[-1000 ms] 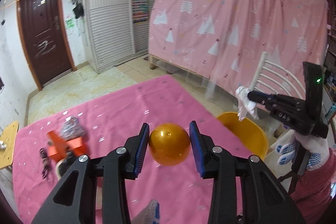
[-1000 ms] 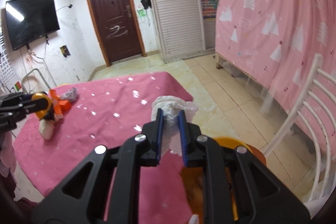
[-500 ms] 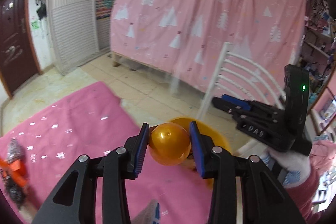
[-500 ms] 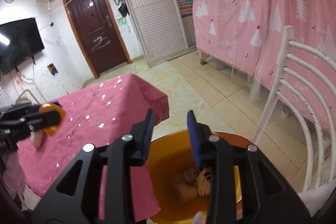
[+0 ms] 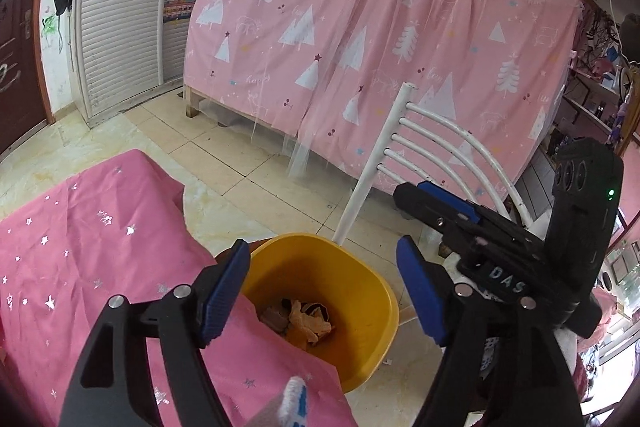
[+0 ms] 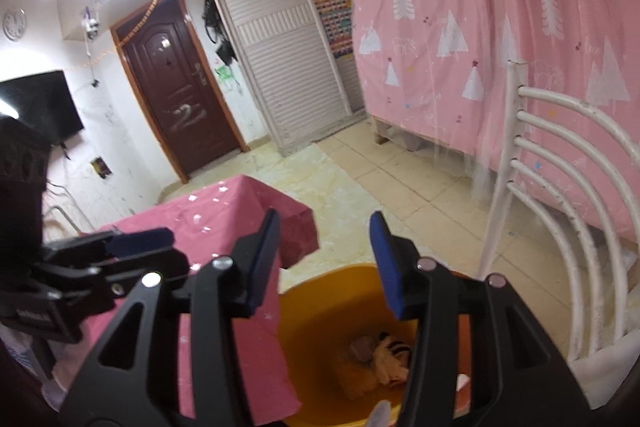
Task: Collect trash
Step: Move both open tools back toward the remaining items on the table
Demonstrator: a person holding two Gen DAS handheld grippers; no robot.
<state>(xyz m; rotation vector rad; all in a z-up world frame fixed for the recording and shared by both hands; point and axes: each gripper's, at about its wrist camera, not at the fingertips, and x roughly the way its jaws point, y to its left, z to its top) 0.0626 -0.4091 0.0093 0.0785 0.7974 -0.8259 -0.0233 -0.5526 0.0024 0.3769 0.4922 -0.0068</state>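
A yellow trash bin (image 5: 360, 279) stands on the floor beside the pink-clothed table (image 5: 80, 259). Crumpled trash (image 5: 308, 319) lies at its bottom. My left gripper (image 5: 322, 287) is open and empty above the bin. My right gripper (image 6: 324, 263) is open and empty over the bin (image 6: 320, 315), whose trash (image 6: 384, 351) shows below. The right gripper also shows in the left wrist view (image 5: 440, 203), to the right of the bin. The left gripper shows in the right wrist view (image 6: 136, 239), at the left over the table.
A white metal chair (image 5: 404, 155) stands just behind the bin, also in the right wrist view (image 6: 552, 187). A pink curtained bed frame (image 5: 360, 47) fills the back. A brown door (image 6: 176, 99) and white shutter cabinet (image 6: 288, 55) are farther off. Tiled floor (image 5: 224, 163) lies between.
My left gripper swung right from the table to above the bin and opened; the orange ball is gone from it. My right gripper let go of the white tissue and opened wider.
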